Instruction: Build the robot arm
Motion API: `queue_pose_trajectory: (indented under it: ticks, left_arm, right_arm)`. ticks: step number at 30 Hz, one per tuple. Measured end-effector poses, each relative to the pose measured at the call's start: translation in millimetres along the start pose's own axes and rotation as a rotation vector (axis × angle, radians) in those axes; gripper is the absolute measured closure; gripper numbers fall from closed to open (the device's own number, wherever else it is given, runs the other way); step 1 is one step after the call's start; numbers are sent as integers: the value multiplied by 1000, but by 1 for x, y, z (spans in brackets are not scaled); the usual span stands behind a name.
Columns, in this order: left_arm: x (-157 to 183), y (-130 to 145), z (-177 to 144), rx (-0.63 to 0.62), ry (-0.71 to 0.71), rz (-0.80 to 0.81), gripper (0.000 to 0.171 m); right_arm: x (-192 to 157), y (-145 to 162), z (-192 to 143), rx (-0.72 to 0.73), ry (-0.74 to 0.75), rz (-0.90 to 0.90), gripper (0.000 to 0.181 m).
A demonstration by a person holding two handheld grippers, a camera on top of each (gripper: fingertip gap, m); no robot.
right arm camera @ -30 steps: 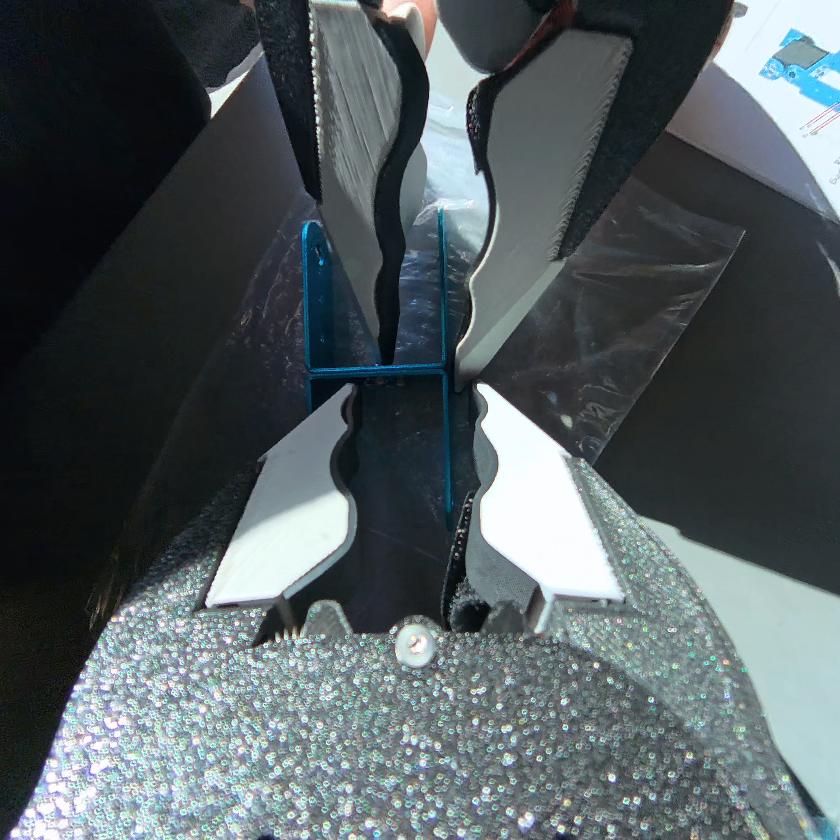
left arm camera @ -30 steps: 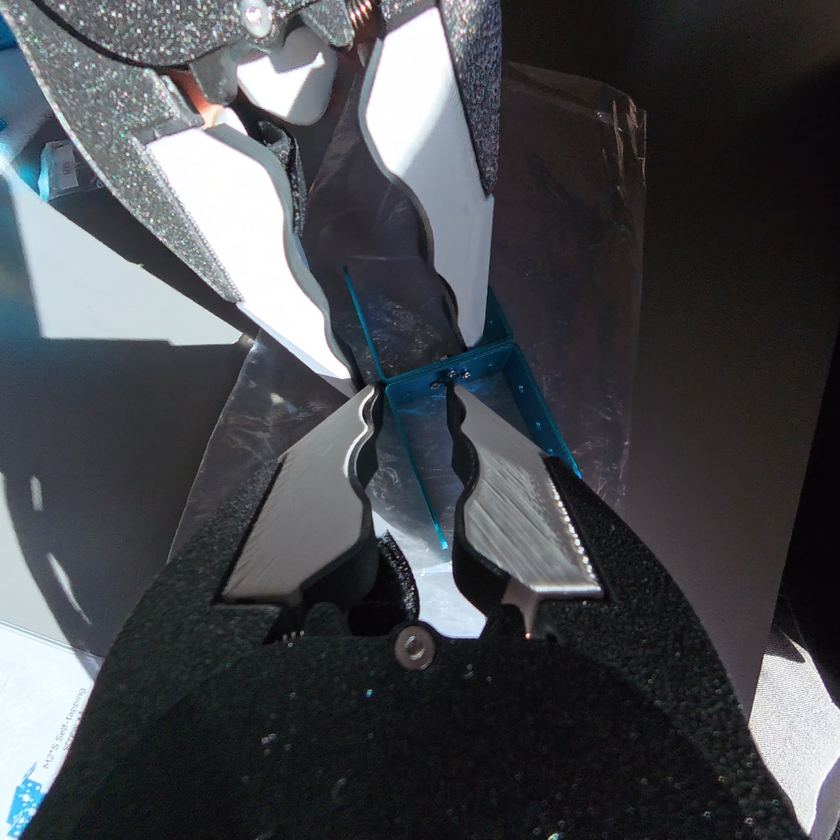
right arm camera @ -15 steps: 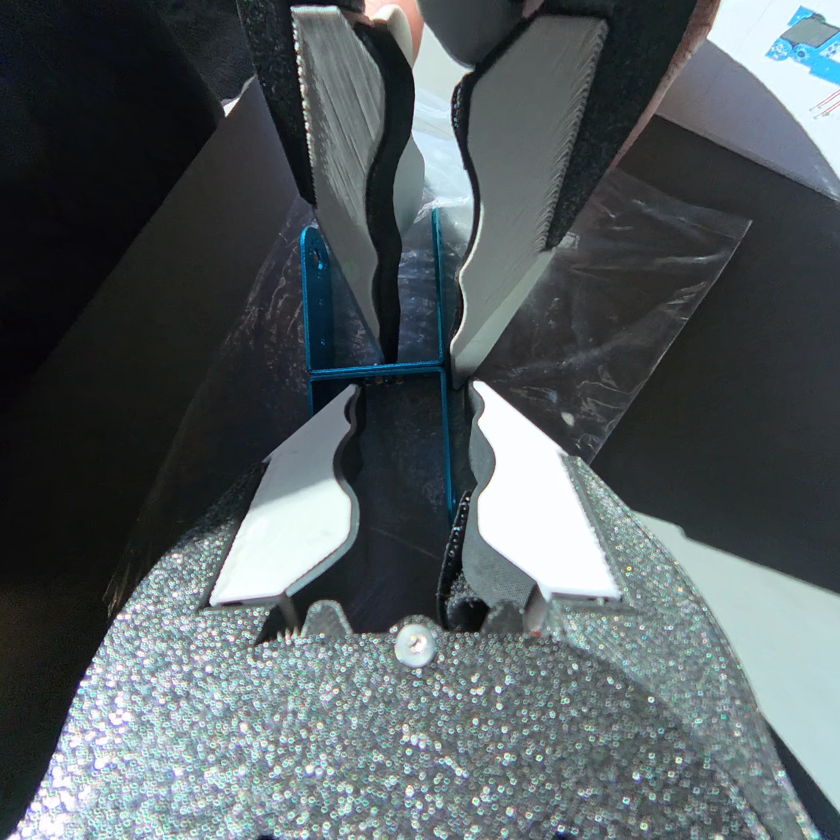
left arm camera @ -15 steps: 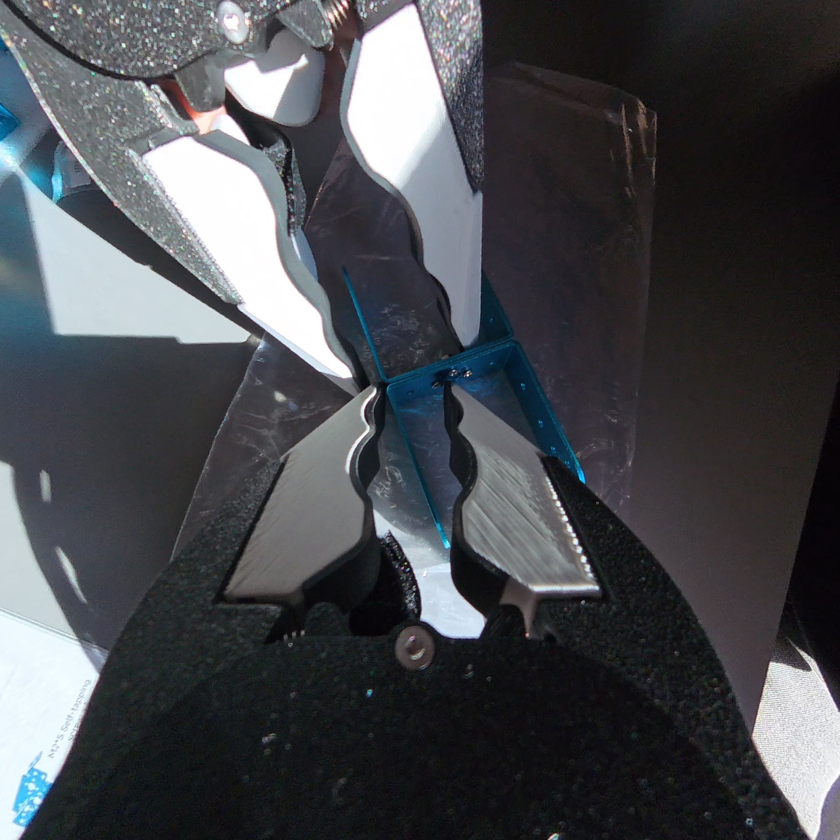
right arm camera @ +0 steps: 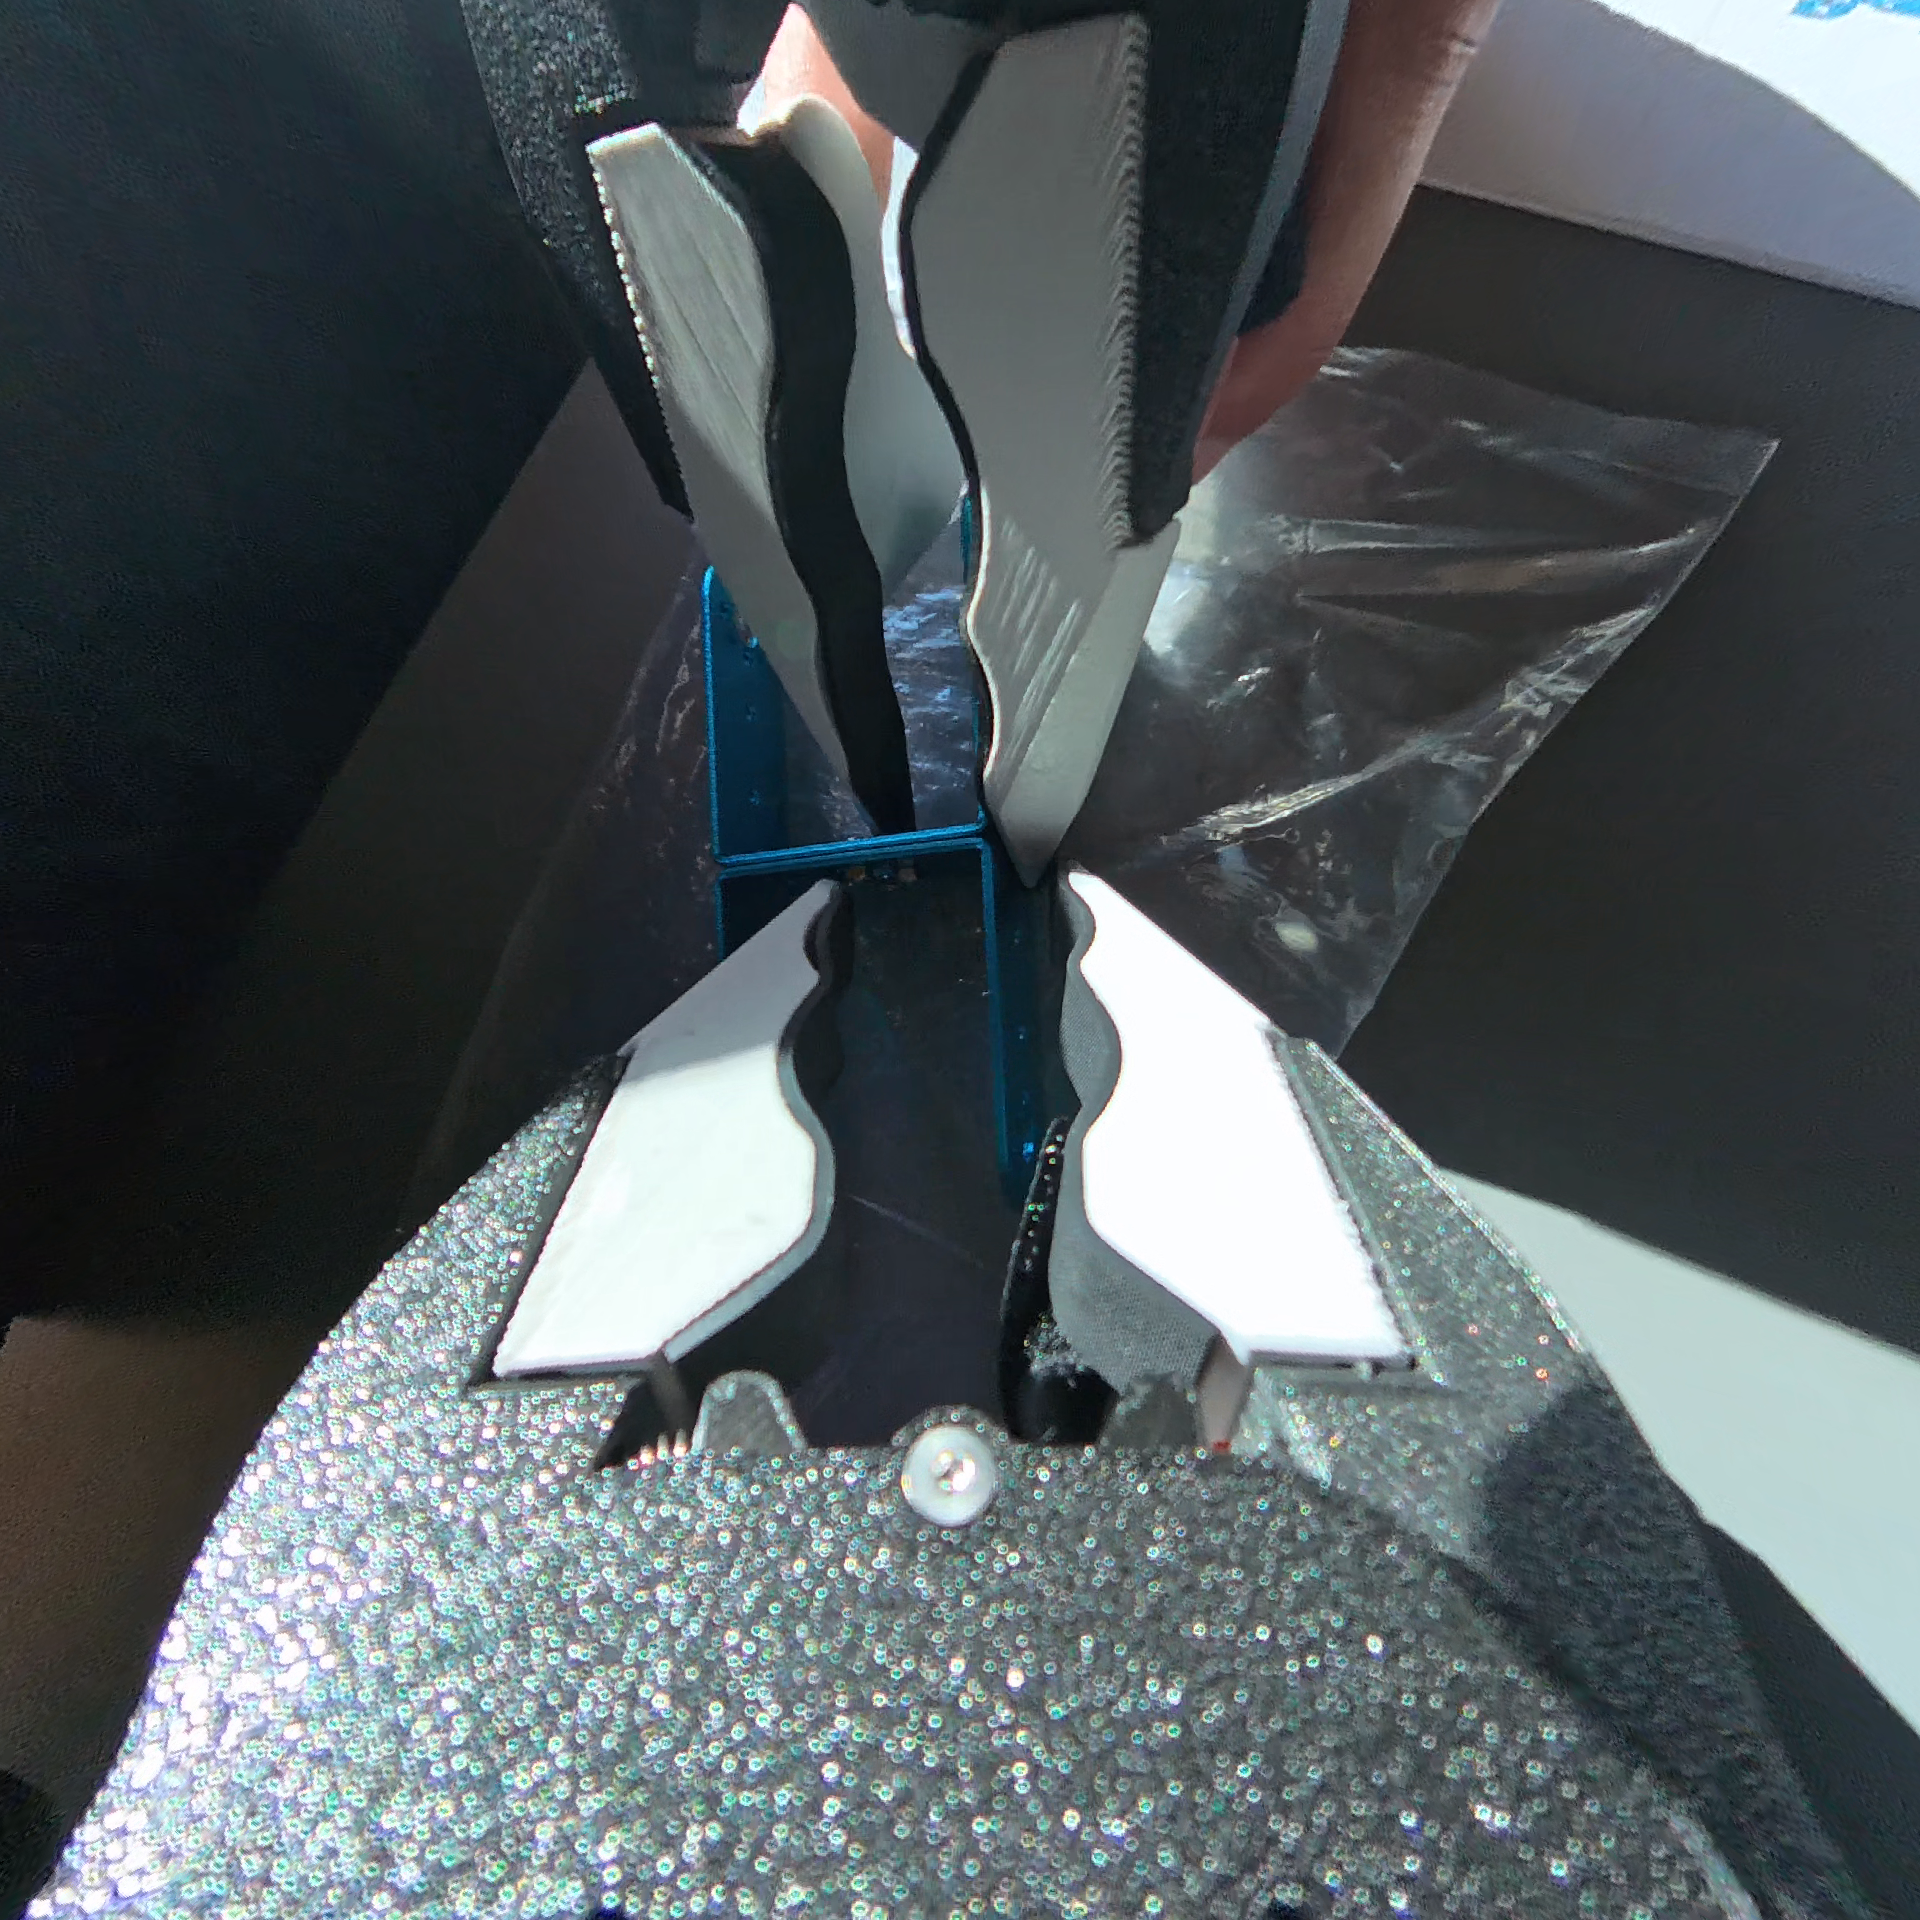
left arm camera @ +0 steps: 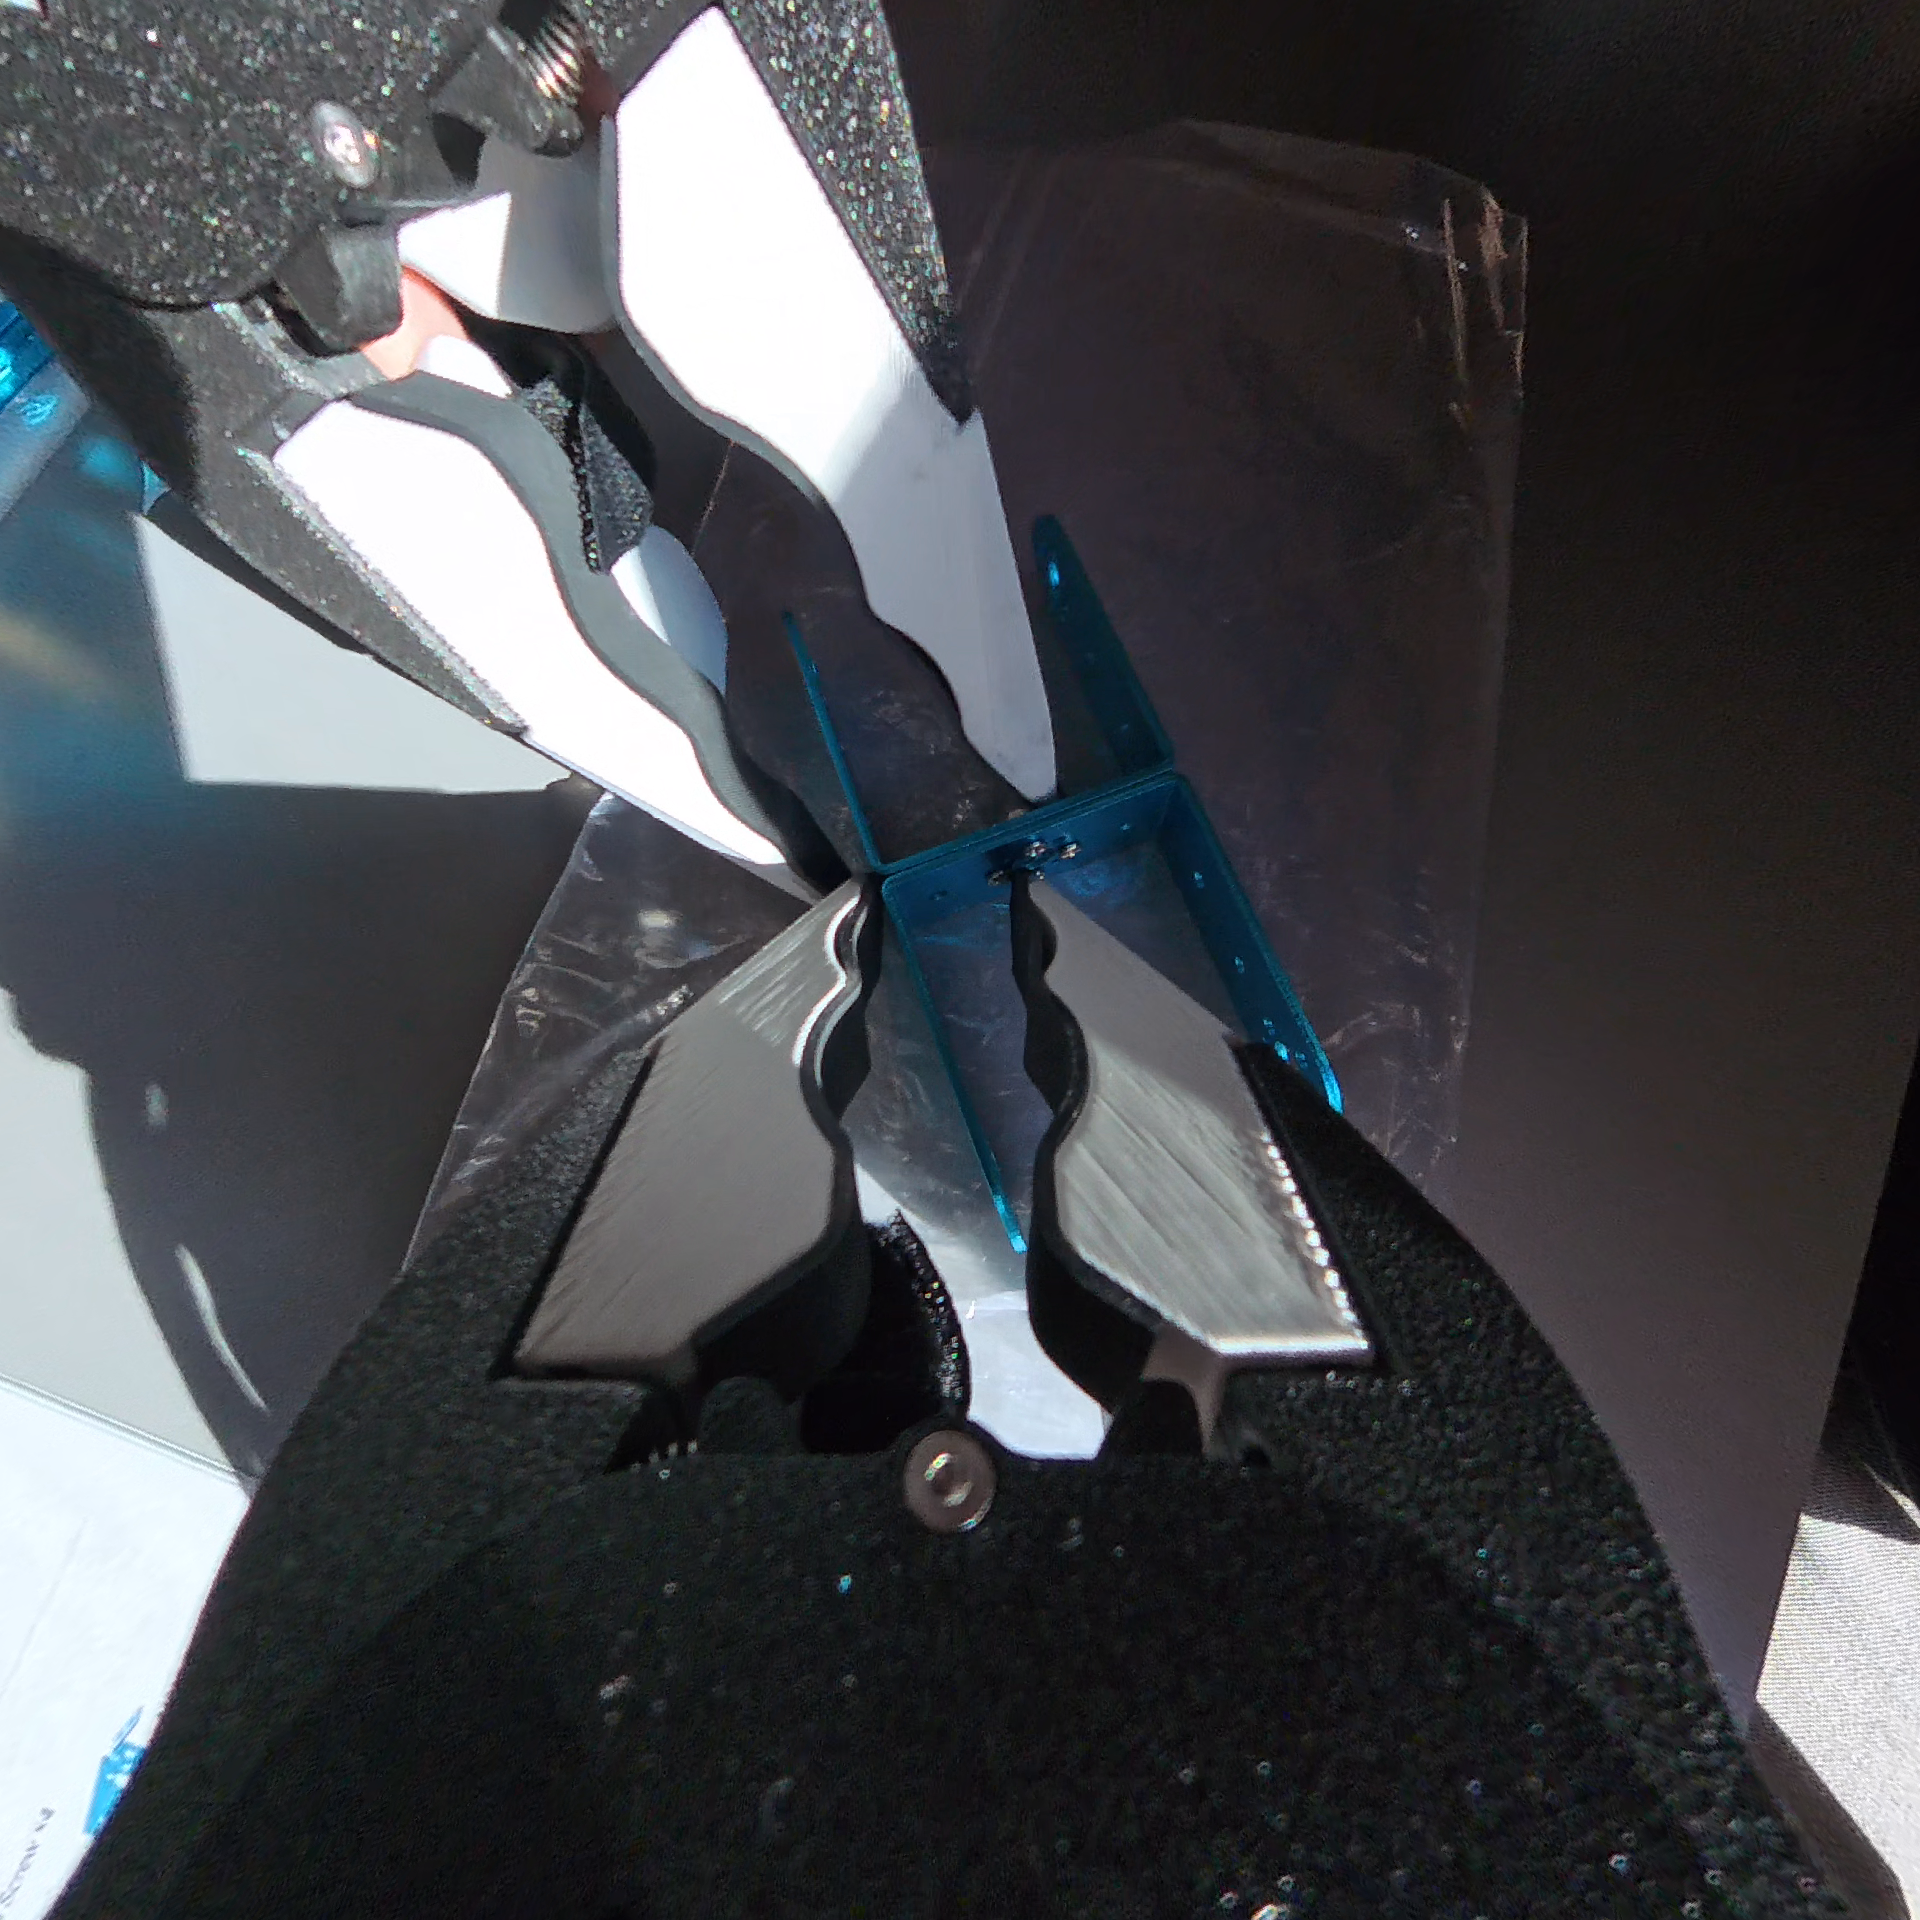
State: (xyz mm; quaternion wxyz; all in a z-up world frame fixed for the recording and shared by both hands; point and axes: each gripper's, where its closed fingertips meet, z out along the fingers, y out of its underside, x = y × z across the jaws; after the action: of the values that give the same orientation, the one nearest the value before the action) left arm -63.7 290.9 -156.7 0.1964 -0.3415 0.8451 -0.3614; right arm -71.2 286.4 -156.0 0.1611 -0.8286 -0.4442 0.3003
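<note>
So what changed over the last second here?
Little. The right gripper and the left gripper each leaned in closer over the other, tips staying where the two blue brackets meet. Nothing was taken hold of or let go. Both jaws stay apart astride a bracket wall; brackets and plastic bag did not move.

Two joined brackets (left arm camera: 1049, 894) stand on a plastic bag (left arm camera: 1299, 499), with tongs (left arm camera: 940, 894) meeting tongs (right arm camera: 945, 883) across them.
</note>
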Motion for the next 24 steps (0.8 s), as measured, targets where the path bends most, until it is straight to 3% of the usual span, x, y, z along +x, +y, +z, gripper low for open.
queue_pose_trajectory:
  ticks: [14, 16, 24]
  left_arm:
    - [2, 2, 4, -20, -4, 17, 161]
    - [3, 2, 4, -24, 6, 15, 165]
    - [4, 2, 5, -26, -6, 27, 166]
  right_arm:
    - [-6, 3, 1, -15, 25, -40, 141]
    - [-19, 2, 0, -3, -60, -38, 123]
    - [-11, 2, 0, -10, -39, 1, 136]
